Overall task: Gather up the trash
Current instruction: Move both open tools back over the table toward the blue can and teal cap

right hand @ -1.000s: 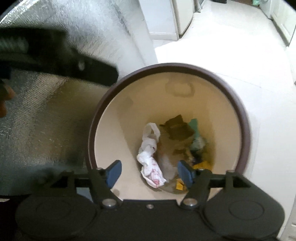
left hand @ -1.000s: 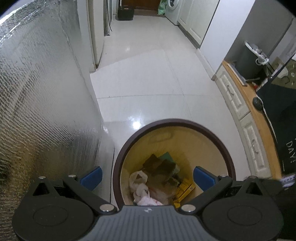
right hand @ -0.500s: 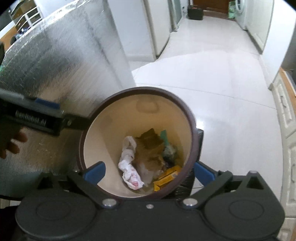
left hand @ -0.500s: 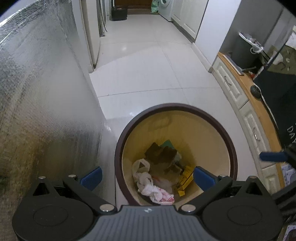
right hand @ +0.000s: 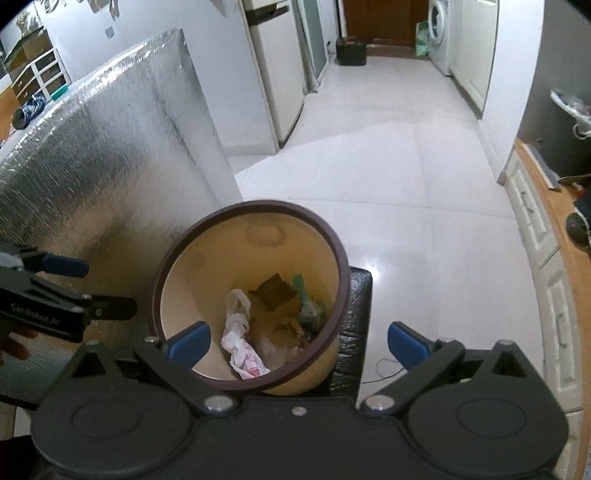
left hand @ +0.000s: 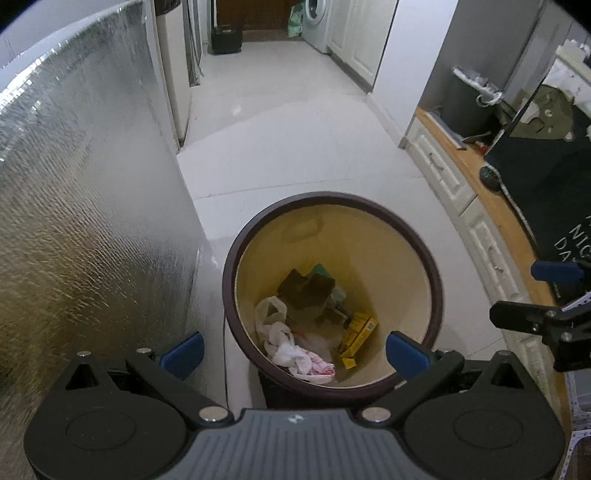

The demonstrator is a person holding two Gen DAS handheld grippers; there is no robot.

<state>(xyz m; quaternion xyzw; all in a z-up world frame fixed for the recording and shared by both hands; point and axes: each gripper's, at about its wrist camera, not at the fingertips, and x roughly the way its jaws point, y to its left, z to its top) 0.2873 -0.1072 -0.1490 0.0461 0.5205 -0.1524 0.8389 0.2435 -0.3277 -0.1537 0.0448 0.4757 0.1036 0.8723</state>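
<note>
1. We are holding the left gripper [left hand: 293, 349] above the near rim of the trash bin [left hand: 436, 291], its blue pads spread wide and gripping nothing.
2. We are holding the right gripper [right hand: 297, 343] over the same bin [right hand: 341, 291], its jaws standing fully apart and empty; the bin's near rim is lying between the pads without touching them.
3. Each gripper is showing in the other's view: the right one [left hand: 546, 314] at the right edge, the left one [right hand: 55, 291] at the left edge, with fingertips [right hand: 13, 345] of the hand behind it.
4. Inside the bin, the trash is lying at the bottom: a crumpled white plastic bag [left hand: 284, 343] with red marks nearest us, a yellow box [left hand: 356, 334] to its right, brown paper [left hand: 306, 290] and a green scrap [left hand: 319, 269] farther back.
5. The bin is resting on a black stool [right hand: 354, 328], just beside a foil-covered panel [left hand: 92, 221].
6. Beyond, white floor tiles [right hand: 388, 177] are running toward a washing machine [right hand: 437, 35].
</note>
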